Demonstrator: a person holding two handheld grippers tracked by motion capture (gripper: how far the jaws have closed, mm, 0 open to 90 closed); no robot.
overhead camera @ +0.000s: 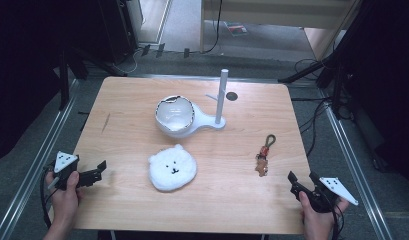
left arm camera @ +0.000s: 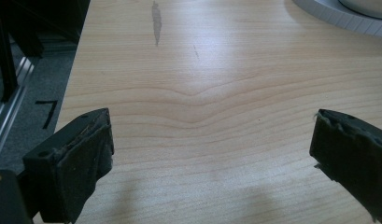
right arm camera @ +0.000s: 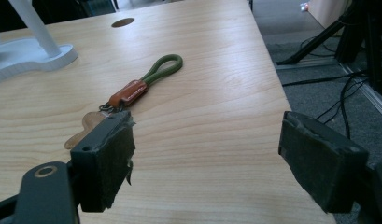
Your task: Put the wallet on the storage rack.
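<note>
A keychain point(overhead camera: 264, 156) with a green loop, a brown leather tab and a small bear charm lies on the wooden table point(overhead camera: 227, 195) at the right. My right gripper point(overhead camera: 302, 178) rests near the front right corner, open and empty. In the right gripper view the keychain point(right arm camera: 132, 93) lies ahead of my right gripper point(right arm camera: 205, 123), and its left jaw hides part of the charm. A white plush bear face point(overhead camera: 172, 167) lies at the front centre. My left gripper point(overhead camera: 99, 170) is open at the front left edge over bare wood, as my left gripper point(left arm camera: 212, 126) view also shows.
A white bowl point(overhead camera: 174, 112) sits on a white stand with an upright post point(overhead camera: 222, 95) at the table's middle back. A round hole point(overhead camera: 232, 96) lies behind it. Cables and dark tripod legs point(overhead camera: 317, 70) surround the table on the floor.
</note>
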